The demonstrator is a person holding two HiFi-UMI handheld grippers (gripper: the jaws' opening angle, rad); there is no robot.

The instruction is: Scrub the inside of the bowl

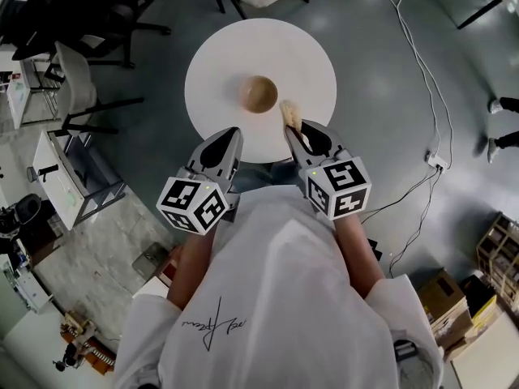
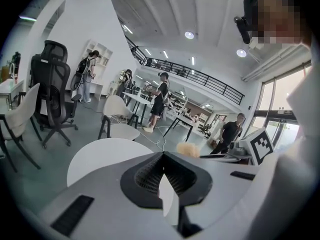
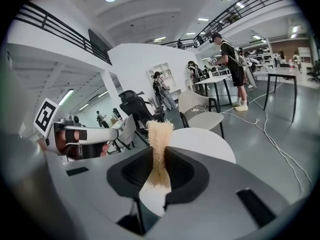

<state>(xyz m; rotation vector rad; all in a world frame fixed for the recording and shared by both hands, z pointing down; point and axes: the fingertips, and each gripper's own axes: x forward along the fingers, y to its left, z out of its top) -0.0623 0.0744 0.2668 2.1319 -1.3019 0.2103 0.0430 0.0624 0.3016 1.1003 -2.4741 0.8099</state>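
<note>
At the far left of the head view, dark office chairs [image 1: 89, 14] stand on the grey floor, well apart from the round white table [image 1: 211, 71].

The left gripper [image 1: 231, 134] hovers over the near edge of that table, its marker cube [image 1: 192, 203] just in front of the person's white shirt [image 1: 276, 298]. In the left gripper view its jaws are pressed together with nothing between them, and the tabletop [image 2: 100, 159] lies beyond their tip.

The brown bowl [image 1: 258, 94] sits upright near the middle of the table, ahead of both grippers and roughly between their lines. Neither gripper touches it, and its inside faces up, uncovered.

Just right of the bowl and a little nearer the person is a pale, fibrous scrubber [image 1: 289, 113]. The right gripper [image 1: 293, 130] has it clamped: in the right gripper view the jaws are closed on the scrubber's lower part [image 3: 160, 154], while its frayed top sticks out past the tips. The scrubber is near the bowl's rim but apart from it. The right gripper's marker cube [image 1: 340, 186] sits level with the left one.

Further right, a thin white cable [image 1: 422, 71] runs along the floor, and cardboard boxes [image 1: 454, 298] stand at the lower right.
</note>
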